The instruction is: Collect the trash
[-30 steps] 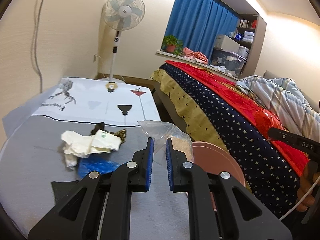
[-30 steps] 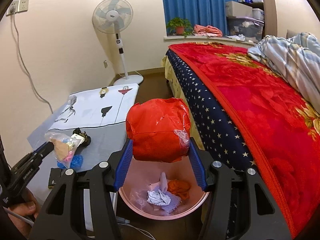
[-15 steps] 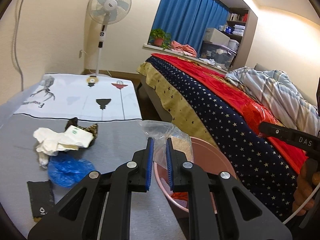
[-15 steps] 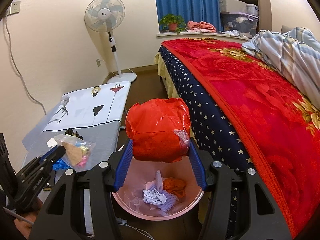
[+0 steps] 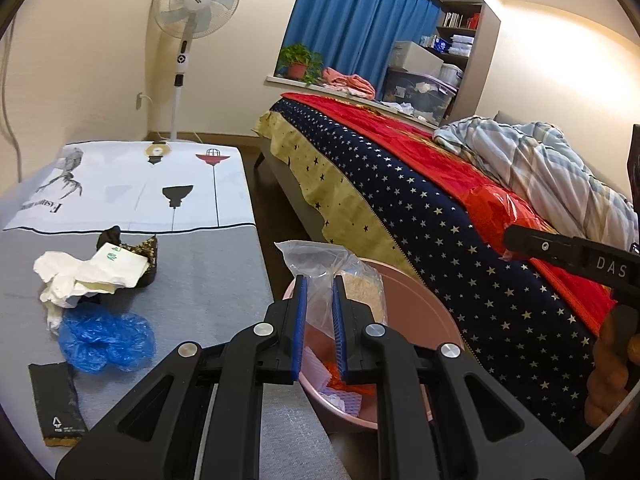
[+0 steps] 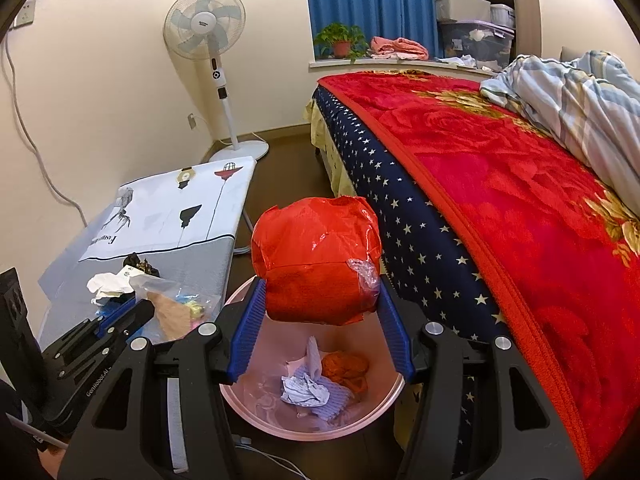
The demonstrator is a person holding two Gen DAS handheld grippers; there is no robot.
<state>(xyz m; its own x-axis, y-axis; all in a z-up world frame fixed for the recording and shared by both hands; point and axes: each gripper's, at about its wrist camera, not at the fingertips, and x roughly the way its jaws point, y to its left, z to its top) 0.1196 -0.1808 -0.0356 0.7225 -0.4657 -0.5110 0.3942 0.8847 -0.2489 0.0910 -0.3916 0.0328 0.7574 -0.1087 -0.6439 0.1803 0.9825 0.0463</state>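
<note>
My left gripper [image 5: 318, 286] is shut on a clear plastic bag [image 5: 320, 264] with beige filling, held over the near rim of the pink trash bin [image 5: 420, 300]; it also shows in the right wrist view [image 6: 176, 300]. My right gripper [image 6: 320, 296] is shut on a red plastic bag [image 6: 316, 256], held above the pink bin [image 6: 384, 396], which holds crumpled paper [image 6: 304, 388] and orange scraps. On the grey table [image 5: 208, 264] lie white crumpled paper [image 5: 76, 276], a blue plastic bag [image 5: 104, 340] and a black wrapper [image 5: 56, 404].
A bed with a red and star-patterned blanket [image 6: 500, 184] runs along the right of the bin. A standing fan [image 6: 212, 52] is by the far wall. A white printed cloth [image 5: 132, 184] covers the table's far half.
My left gripper has carried the clear bag rightward off the table to over the bin's rim. My right gripper has held the red bag above the bin throughout.
</note>
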